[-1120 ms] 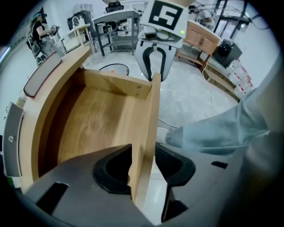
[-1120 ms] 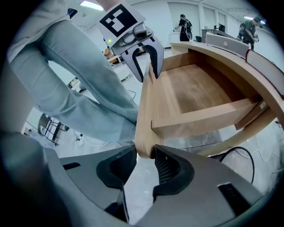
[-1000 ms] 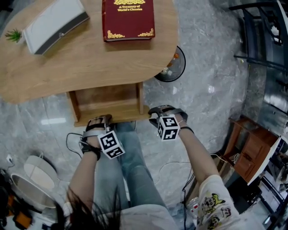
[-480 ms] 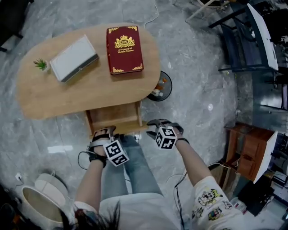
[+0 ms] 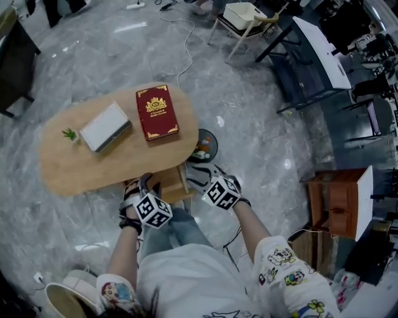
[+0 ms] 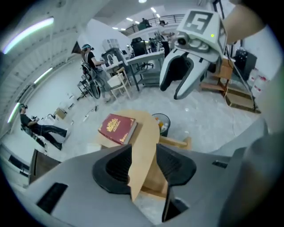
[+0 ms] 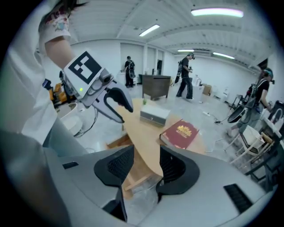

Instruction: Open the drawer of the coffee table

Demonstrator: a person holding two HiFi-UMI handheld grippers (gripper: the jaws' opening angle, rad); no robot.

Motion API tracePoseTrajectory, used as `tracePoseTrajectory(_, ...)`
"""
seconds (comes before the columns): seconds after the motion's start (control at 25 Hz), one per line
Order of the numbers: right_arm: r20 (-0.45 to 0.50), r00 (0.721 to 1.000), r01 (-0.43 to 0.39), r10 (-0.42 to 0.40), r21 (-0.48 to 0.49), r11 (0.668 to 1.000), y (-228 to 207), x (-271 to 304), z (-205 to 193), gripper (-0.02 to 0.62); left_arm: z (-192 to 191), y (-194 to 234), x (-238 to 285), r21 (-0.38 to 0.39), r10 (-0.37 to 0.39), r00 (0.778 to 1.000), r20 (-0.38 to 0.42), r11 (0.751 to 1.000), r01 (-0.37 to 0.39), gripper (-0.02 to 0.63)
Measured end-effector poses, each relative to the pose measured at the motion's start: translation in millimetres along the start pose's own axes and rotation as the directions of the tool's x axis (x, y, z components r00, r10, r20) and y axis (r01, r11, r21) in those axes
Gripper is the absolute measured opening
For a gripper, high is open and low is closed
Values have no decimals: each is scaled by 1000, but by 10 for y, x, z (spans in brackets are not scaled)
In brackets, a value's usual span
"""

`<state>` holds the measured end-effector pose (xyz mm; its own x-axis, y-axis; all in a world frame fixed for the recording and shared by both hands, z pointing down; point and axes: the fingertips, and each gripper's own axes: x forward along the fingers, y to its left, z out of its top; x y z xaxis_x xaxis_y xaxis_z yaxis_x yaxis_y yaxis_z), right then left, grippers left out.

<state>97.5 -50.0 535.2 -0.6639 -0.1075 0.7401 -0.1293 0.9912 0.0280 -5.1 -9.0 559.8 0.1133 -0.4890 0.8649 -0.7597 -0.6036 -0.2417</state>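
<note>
The oval wooden coffee table stands on the grey marble floor, with its drawer pulled out at the near edge. My left gripper and right gripper hang in the air above the drawer front, apart from it. The left gripper is open, and only the far table shows between its jaws. The right gripper has just been opening its jaws and nothing is between them. A red book, a grey box and a small plant lie on the tabletop.
A round bin sits on the floor by the table's right end. A wooden cabinet stands at the right, dark desks and a white chair behind, and a white tub at the lower left. People stand far off.
Both grippers have risen away from the drawer front while the view climbed, so the table now looks smaller and farther below. The drawer stays pulled out.
</note>
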Motion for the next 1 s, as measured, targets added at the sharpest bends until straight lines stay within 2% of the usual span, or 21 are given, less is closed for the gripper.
tracePoseTrajectory(0.16,135,982,122,-131,71,990,-279,-475,639,155,387,320,-431,-76,75,992,103,995,-67,156)
tracePoseTrajectory(0.32,260,938,204,-229,117,972,-385,-933,1163,155,654,491,-846,-131,127,973,193,986,-102,156)
tracePoseTrajectory(0.48,336,889,271,-310,158,950,-371,-1318,1461,155,835,499,-1180,-179,130,958,257,980,-86,156)
tracePoseTrajectory(0.6,373,853,307,-366,208,928,-346,-1566,1570,153,964,503,-1449,-246,147,932,331,967,-66,156)
tracePoseTrajectory(0.72,413,833,278,-368,262,924,-245,-1741,1623,152,1025,514,-1714,-346,172,901,399,938,-26,156)
tracePoseTrajectory(0.84,447,810,281,-379,271,921,-145,-1881,1682,74,1000,563,-1940,-456,201,874,442,890,26,155)
tracePoseTrajectory(1.0,475,779,289,-409,307,907,-81,-2015,1731,21,887,681,-2192,-543,266,842,469,839,38,130)
